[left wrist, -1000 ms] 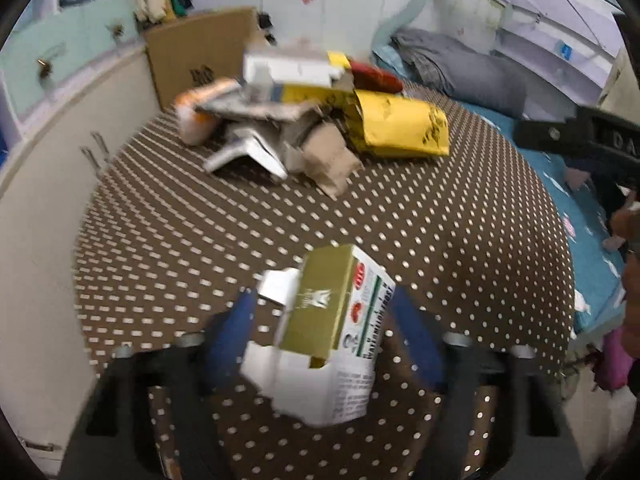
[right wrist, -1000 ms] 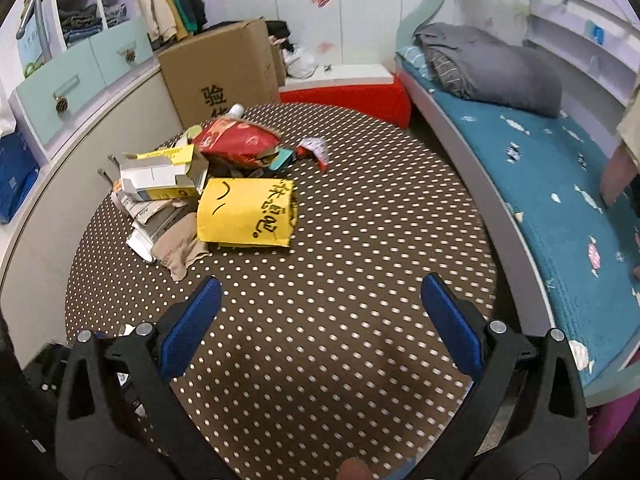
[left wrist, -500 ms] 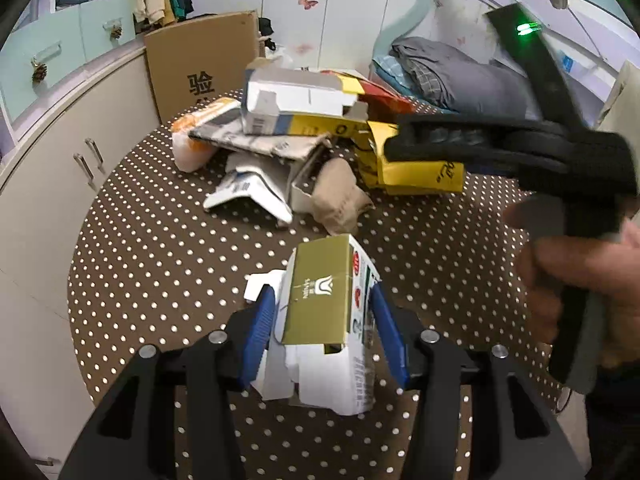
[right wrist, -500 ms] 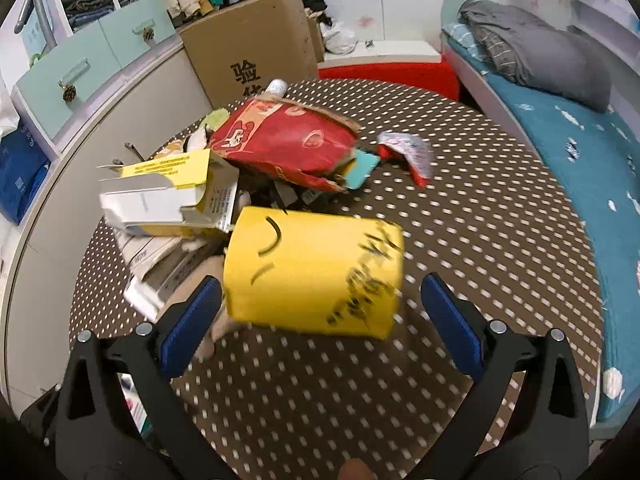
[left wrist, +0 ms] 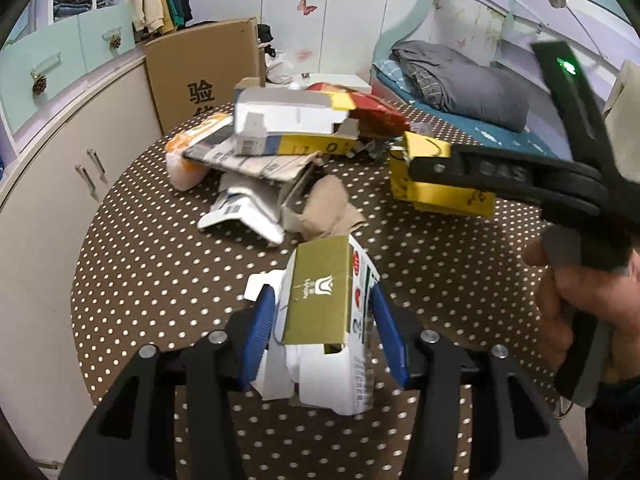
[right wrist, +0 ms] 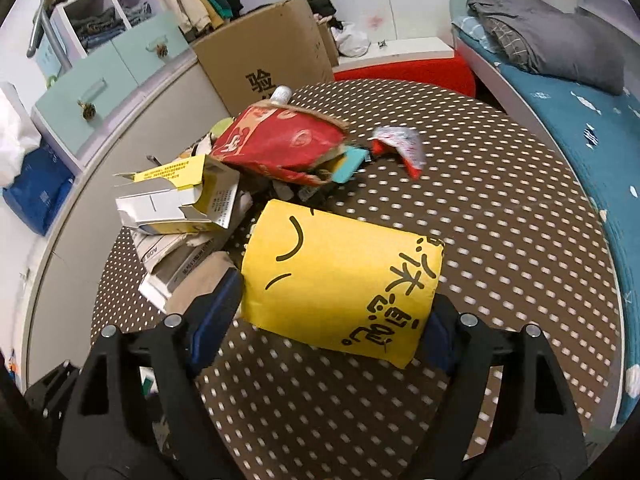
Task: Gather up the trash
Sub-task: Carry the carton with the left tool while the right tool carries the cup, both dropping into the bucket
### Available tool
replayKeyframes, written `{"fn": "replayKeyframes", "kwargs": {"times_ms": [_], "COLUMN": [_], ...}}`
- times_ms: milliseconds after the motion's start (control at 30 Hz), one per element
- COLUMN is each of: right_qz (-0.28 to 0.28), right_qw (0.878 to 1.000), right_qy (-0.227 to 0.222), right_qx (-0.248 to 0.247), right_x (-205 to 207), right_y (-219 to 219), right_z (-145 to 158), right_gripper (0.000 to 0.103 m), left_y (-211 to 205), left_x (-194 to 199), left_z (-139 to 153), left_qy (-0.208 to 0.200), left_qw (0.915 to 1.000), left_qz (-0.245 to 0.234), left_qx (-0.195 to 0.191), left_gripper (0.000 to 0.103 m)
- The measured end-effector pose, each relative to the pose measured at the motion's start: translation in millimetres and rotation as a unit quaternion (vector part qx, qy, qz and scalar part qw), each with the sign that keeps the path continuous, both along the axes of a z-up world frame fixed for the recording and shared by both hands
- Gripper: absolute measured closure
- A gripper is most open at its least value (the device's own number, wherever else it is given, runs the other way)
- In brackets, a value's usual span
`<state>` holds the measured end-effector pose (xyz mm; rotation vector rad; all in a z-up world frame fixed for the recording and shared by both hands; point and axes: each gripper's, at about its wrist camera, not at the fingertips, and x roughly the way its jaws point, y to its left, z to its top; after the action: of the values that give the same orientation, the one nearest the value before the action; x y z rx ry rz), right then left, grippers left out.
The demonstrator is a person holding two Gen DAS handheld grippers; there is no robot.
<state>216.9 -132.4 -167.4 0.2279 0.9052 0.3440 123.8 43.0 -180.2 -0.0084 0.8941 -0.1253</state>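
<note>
Squeezing gently suits both crushable grabs: left gripper (left wrist: 320, 332) fingers clamp the green carton (left wrist: 320, 296), right gripper (right wrist: 332, 320) fingers pinch the yellow package (right wrist: 340, 280).

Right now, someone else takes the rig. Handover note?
Left gripper: shut on the green-and-white carton, near the table's front edge.
Right gripper: its fingers flank the yellow packet; whether they grip it, I cannot tell.
Still heaped on the dotted table: red pouch, white-and-yellow box, flattened cardboard.
No trash bin is in view. Both held items need binning, then the heap.
</note>
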Motion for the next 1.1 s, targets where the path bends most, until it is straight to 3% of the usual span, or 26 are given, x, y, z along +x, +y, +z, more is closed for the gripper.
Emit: {"fn": "replayKeyframes", "kwargs": {"times_ms": [367,533,667,800,967,1100], "right_qz": [-0.070,-0.156,-0.242,-0.319,-0.351,-0.354], "right_qw": [0.993,0.979,0.962,0.940,0.921,0.911], "right_qy": [-0.048,-0.078,-0.061,0.011,0.096,0.148], "right_qx": [0.086,0.108,0.110,0.119,0.140,0.150], "right_x": [-43.8,-74.4,-91.0,-97.4,-93.5,-78.0], "right_y": [-107.5,-186.7,-251.3,-314.7,-358.3,-369.4], "right_z": [26.1,36.9,26.6,-20.4,-99.4,-153.1], "right_gripper": [0.024,0.024,0.024,0.024,0.024,0.026], "left_y": [-49.2,-101.2,-161.6,-232.1,-294.7,-331.0], "left_x": [19.4,35.8,46.4,51.0,52.3,56.8], "left_z": [33.3,57.1,69.1,60.4,39.5,18.1], "left_qy": [-0.022,-0.046,-0.057,-0.041,-0.010,0.015], "left_qw": [0.9977,0.9931,0.9854,0.9754,0.9672,0.9632], "left_qz": [-0.047,-0.091,-0.144,-0.202,-0.244,-0.263], "left_qx": [-0.044,-0.059,-0.071,-0.079,-0.072,-0.054], "left_gripper": [0.054,0.054,0.054,0.054,0.054,0.054]}}
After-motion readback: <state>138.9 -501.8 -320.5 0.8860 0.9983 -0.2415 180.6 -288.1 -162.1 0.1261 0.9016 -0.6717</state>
